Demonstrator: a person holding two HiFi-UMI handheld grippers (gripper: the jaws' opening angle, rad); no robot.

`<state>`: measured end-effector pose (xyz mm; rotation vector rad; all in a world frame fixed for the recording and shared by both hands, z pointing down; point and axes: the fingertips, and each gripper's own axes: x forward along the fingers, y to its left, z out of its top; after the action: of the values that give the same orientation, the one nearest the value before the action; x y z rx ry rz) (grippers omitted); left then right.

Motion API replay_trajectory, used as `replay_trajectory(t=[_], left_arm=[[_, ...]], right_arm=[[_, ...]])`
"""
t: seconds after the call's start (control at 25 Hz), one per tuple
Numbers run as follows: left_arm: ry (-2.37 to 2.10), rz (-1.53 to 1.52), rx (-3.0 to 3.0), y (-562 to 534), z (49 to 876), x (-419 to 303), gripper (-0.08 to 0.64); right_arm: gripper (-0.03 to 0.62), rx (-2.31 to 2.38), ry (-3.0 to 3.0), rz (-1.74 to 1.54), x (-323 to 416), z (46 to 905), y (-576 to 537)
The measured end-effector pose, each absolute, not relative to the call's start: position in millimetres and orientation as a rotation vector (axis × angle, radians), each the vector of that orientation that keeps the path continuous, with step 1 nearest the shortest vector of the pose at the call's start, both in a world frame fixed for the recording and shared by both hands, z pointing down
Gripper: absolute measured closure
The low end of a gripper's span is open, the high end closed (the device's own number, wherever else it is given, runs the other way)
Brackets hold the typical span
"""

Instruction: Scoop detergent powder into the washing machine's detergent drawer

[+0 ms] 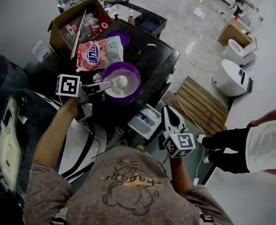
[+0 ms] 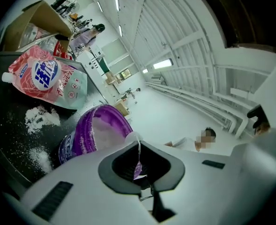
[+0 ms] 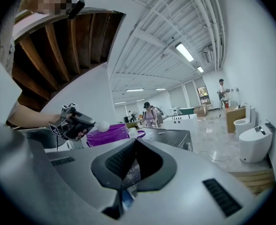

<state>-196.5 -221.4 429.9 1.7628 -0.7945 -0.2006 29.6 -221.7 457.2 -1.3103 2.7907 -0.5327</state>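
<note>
Seemingly mid-scoop, the left gripper (image 1: 100, 86) is clamped on the thin handle of a white scoop (image 1: 121, 82). Its bowl is held over the purple detergent tub (image 1: 134, 74), likely so spills fall back in. The tub holds white powder and stands on the black washing machine top (image 1: 154, 55), beside a pink detergent pouch (image 1: 99, 54). The detergent drawer (image 1: 146, 121) is pulled open below. The right gripper (image 1: 167, 112), jaws together and empty, hovers just beside it.

Nothing reads clearly. The pink detergent pouch (image 2: 46, 78), at the upper left of the left gripper view, bears white Chinese characters on a round blue logo, too blurred to read. White lettering on the purple tub (image 2: 74, 142) is equally illegible.
</note>
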Motion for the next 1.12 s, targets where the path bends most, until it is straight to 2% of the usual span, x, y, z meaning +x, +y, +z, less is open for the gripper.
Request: replay_trajectory(t=[0.56,1.12], left_arm=[[-0.748,-0.376,1.797,-228.0,409.5,-174.4,0.535],[-0.634,-0.35,1.828,-224.8,395.9,-116.7,0.535]], right_arm=[[0.591,-1.392,2.784,-0.484,47.5,455.6,-219.8],[0.59,-1.528,2.706,-0.471,81.0,451.2,-205.5]])
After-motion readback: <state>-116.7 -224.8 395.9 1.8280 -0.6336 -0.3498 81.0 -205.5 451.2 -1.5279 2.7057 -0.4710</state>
